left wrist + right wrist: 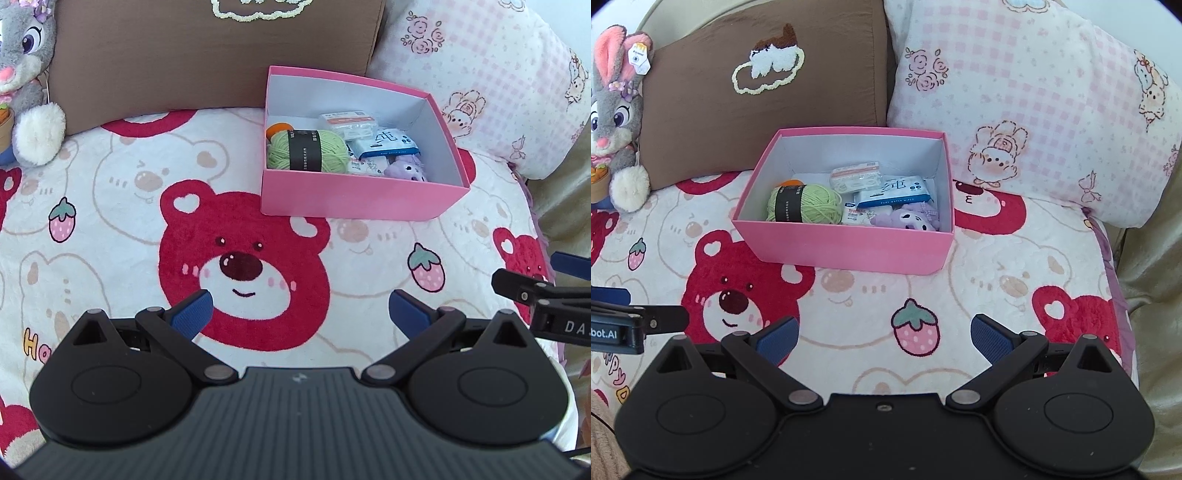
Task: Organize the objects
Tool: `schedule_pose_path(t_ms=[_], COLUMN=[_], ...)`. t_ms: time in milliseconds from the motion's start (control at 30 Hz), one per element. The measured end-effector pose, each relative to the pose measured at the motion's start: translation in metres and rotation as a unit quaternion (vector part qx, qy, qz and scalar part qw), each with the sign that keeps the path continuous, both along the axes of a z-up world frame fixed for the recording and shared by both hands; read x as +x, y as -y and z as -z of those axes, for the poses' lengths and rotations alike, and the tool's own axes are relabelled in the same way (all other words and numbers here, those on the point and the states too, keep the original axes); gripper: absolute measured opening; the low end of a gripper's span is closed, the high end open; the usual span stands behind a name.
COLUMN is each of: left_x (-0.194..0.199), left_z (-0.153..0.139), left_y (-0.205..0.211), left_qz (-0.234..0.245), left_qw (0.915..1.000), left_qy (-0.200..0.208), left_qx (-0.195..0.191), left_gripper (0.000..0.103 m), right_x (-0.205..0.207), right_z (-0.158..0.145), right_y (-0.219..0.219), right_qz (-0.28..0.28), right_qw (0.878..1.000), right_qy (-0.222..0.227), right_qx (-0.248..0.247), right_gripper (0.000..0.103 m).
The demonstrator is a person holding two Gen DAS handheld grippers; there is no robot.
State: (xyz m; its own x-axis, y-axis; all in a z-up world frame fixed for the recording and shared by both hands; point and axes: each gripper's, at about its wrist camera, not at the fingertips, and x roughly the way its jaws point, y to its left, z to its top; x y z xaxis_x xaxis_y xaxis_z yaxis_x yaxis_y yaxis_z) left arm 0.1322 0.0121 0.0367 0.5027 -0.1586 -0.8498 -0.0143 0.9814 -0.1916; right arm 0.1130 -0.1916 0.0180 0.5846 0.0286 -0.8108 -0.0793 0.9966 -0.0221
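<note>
A pink box (354, 195) (846, 247) stands on the bear-print blanket (110, 206) (849, 314). Inside lie a green yarn ball (308, 149) (803, 205), a blue-and-white wipes pack (388, 144) (897, 192), a clear packet (349, 123) (855, 177), a small tissue pack (855, 216), a purple plush (406, 170) (912, 219) and an orange thing (277, 129) mostly hidden behind the yarn. My left gripper (299, 312) is open and empty, low over the blanket in front of the box. My right gripper (884, 338) is open and empty too, in front of the box.
A brown cushion (207, 55) (753, 103) and a pink checked pillow (480, 81) (1034, 110) lean behind the box. A grey rabbit plush (26, 81) (617, 122) sits at the far left. The blanket's edge runs down the right side (1115, 295).
</note>
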Motion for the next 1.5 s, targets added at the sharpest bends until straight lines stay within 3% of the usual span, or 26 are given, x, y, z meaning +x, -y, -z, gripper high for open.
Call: schedule_pose_path(t_ms=[700, 1133, 1500], left_x=[0.001, 0.000, -0.006], left_z=[0.011, 0.013, 0.008], left_y=[-0.001, -0.012, 0.000], left_qz=[-0.006, -0.008, 0.006], left_qw=[0.9999, 0.9997, 0.9994], left_qy=[-0.003, -0.004, 0.000], left_qx=[0.015, 0.024, 0.034], left_gripper=[0.103, 0.103, 0.103], right_x=[-0.004, -0.004, -0.009], right_z=[0.007, 0.008, 0.008], right_y=[-0.014, 0.003, 0.003], right_qz=[-0.002, 0.026, 0.018], right_qw=[1.000, 1.000, 1.000], right_qy=[-0.010, -0.011, -0.008], right_qx=[0.008, 0.000, 0.002], right_gripper=[0.101, 0.101, 0.101])
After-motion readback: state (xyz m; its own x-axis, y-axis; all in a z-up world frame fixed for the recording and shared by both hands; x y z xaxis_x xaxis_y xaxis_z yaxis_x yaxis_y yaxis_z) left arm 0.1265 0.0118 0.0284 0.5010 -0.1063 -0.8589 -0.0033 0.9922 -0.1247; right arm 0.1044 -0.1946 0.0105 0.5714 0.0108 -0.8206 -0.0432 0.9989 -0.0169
